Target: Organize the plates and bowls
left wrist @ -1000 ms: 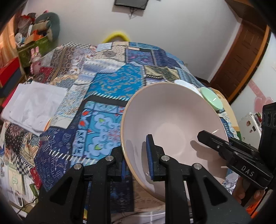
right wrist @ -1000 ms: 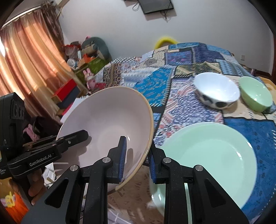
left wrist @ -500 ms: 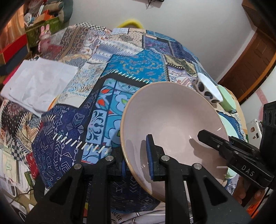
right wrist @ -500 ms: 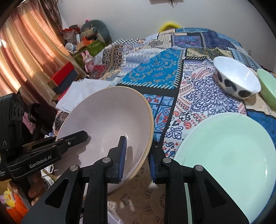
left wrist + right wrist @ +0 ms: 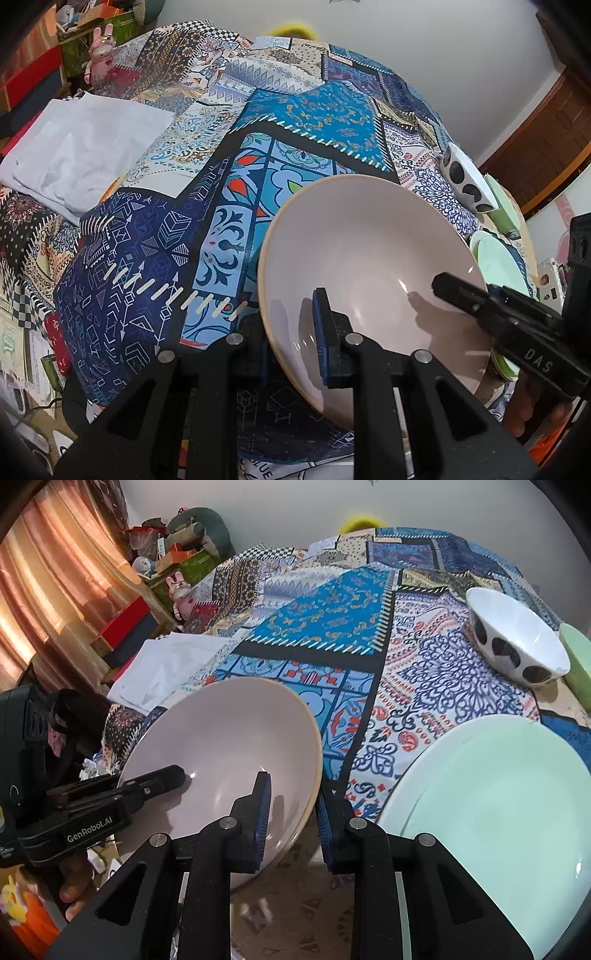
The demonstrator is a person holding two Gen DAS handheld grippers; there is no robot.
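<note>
Left wrist view: the left gripper (image 5: 291, 334) pinches the near-left rim of the pink bowl (image 5: 369, 258), one finger inside, one outside — the bowl hangs tilted over the patchwork cloth (image 5: 221, 155). Right wrist view: the right gripper (image 5: 291, 812) clamps the opposite rim, likely sharing the wide bowl's weight — the green plate (image 5: 498, 794) lies just right, the spotted bowl (image 5: 517, 642) farther off.
</note>
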